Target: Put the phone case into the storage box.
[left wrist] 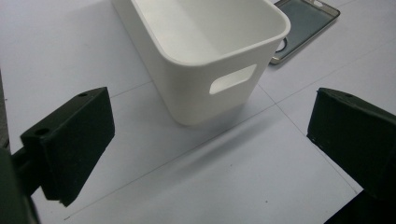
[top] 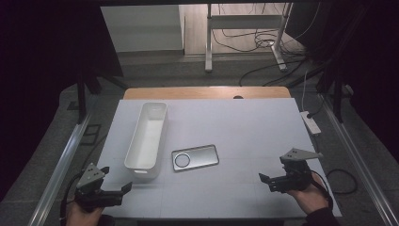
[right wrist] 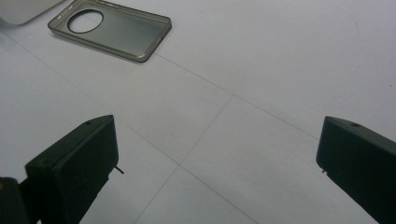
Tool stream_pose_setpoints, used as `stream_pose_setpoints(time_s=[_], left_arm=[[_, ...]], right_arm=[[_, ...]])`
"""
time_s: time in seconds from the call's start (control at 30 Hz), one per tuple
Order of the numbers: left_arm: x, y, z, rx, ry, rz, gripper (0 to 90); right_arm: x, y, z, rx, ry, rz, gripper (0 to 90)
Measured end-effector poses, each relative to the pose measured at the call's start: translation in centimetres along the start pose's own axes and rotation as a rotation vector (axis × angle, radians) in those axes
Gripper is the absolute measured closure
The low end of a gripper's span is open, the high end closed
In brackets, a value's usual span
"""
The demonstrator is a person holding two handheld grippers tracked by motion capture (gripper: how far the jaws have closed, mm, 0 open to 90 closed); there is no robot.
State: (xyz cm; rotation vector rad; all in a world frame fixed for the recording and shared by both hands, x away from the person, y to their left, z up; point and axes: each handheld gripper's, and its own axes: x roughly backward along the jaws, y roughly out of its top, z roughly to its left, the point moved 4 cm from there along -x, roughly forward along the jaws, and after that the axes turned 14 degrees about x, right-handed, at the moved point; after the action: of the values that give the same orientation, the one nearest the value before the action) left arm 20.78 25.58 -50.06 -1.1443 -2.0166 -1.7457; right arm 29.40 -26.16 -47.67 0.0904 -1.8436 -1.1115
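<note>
Both grippers sit low at the near edge of the white table (top: 244, 122), each in a hand, and nothing is between the jaws of either one. The left gripper (top: 115, 181) is at the near left corner, jaws spread wide and empty. Straight ahead of it stands the white bin (top: 147, 136), a long narrow tub with a slot handle in its near end wall; in the left gripper view that wall (left wrist: 219, 84) stands just beyond the jaw tips, apart from them. The right gripper (top: 267, 181) is over on the near right, jaws wide apart too, holding nothing, pointing in towards the middle.

The phone case (top: 195, 157) lies flat in the centre of the table, dark and see-through, with a round camera hole at its left end. It is just beside the bin's near right corner, not touching as far as can be seen. From the right gripper view the phone case (right wrist: 112, 30) is well ahead, with bare table between.

Nothing stands between either gripper and these two things. No writing or brand can be read on bin or case.
</note>
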Motion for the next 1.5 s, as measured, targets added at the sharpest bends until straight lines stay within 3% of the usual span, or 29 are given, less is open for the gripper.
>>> stream_pose_setpoints(time_s=[0.63, 1.5], left_arm=[[-0.1, 0.1, -0.1, -0.008, -0.007, 0.000, 1.5], [-0.1, 0.1, 0.0, -0.004, -0.014, -0.002, 1.6]], right_arm=[[-2.2, 1.6, 0.2, -0.001, 0.065, 0.005, 0.0], [-4.5, 4.2, 0.2, 0.031, 0.080, 0.002, 0.0]])
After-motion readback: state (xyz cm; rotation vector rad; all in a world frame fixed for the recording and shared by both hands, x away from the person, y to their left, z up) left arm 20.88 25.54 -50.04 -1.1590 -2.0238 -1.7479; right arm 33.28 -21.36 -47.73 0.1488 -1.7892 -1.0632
